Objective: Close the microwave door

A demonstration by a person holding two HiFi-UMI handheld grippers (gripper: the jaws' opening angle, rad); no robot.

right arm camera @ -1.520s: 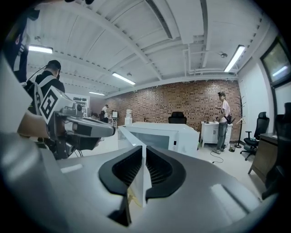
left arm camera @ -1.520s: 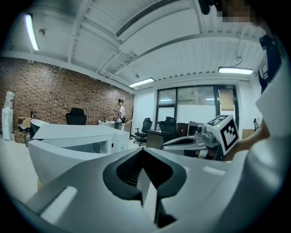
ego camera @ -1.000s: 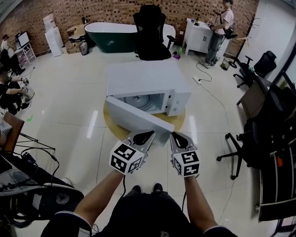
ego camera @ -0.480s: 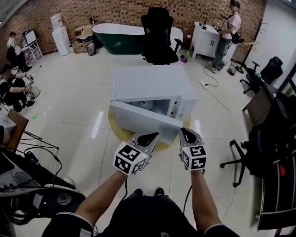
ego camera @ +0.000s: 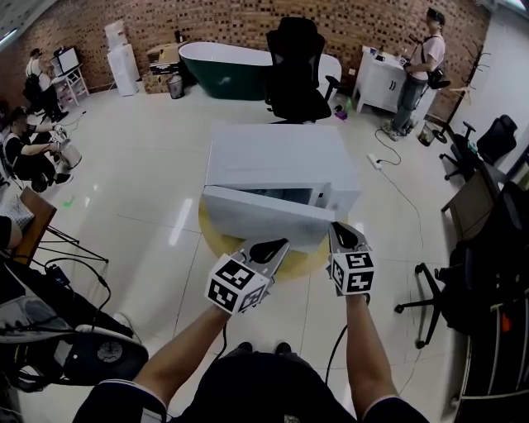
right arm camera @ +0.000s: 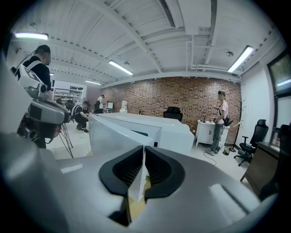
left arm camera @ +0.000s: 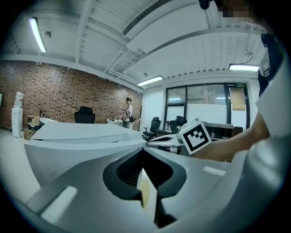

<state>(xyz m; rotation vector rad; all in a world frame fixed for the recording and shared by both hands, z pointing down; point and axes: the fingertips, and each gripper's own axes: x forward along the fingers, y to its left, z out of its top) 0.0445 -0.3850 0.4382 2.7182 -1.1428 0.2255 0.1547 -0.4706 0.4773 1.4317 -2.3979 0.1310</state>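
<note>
— Noting the microwave point(ego camera: 281, 157) first: a white box on a round yellow desk point(ego camera: 302, 263), out in the middle of a tiled floor point(ego camera: 149, 165).
— Agreed. And the door point(ego camera: 256, 216)?
— Ajar. We see its left end meeting the body. The right end stands off it, so a thin dark wedge of the inside shows along the top.
— Where do we have the left hand-held gripper point(ego camera: 276, 244)?
— Low in front of the door, near its middle, pointed at the door face. From the head view we cannot tell touching from just short of it. Its own view shows the jaws together at the front with nothing between them. Only a sliver of yellow desk shows through the slot lower down.
— Right hand-held gripper point(ego camera: 340, 230)?
— At the door's free right end, against or just beside that edge. Jaws drawn in to a hairline slit, gripping nothing. The white we see through the slit is the door's corner beyond.
— Surroundings?
— Black chair point(ego camera: 297, 70) behind the microwave, dark green tub point(ego camera: 221, 64) by the brick wall point(ego camera: 231, 21), and one person point(ego camera: 420, 70) standing far right.
</note>
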